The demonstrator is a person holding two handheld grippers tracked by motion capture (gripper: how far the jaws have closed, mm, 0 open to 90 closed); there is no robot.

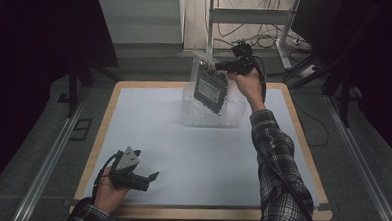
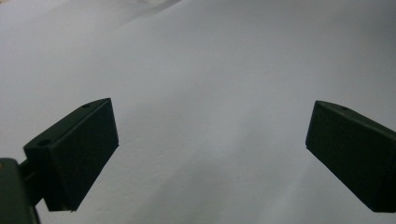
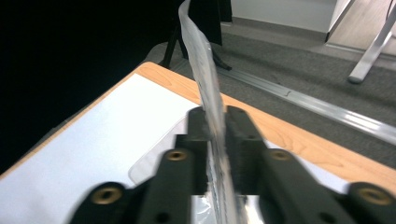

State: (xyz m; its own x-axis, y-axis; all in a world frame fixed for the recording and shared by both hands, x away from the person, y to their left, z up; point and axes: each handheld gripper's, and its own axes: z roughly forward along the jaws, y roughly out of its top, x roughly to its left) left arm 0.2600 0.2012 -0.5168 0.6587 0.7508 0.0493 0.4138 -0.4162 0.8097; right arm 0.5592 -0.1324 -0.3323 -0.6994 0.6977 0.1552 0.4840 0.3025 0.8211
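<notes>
1. Your right gripper (image 1: 220, 66) is up at twelve o'clock over the far edge of the tabletop (image 1: 302, 145), and its jaws are pinched on the upper corner of a clear plastic zip bag with a dark flat rectangular board inside (image 1: 211, 86).
2. In the right gripper view that bag (image 3: 208, 88) runs edge-on straight up between the two jaws, a thin film pressed from both sides.
3. The bag hangs tilted, its lower end down at a clear plastic container (image 1: 214, 114) on the white paper sheet (image 1: 192, 155); whether it touches the bottom I cannot tell.
4. Handling call: the film is soft and slick, the board inside looks stiff and carries the weight, so expect the bag to swing and slide in the grip.
5. Best hold, by my reading, is the sealed top strip or a corner, clear of the board.
6. Your left gripper (image 1: 148, 178) sits at seven o'clock near the front edge, jaws wide apart with nothing between them, just white paper (image 2: 210, 93) beneath.
</notes>
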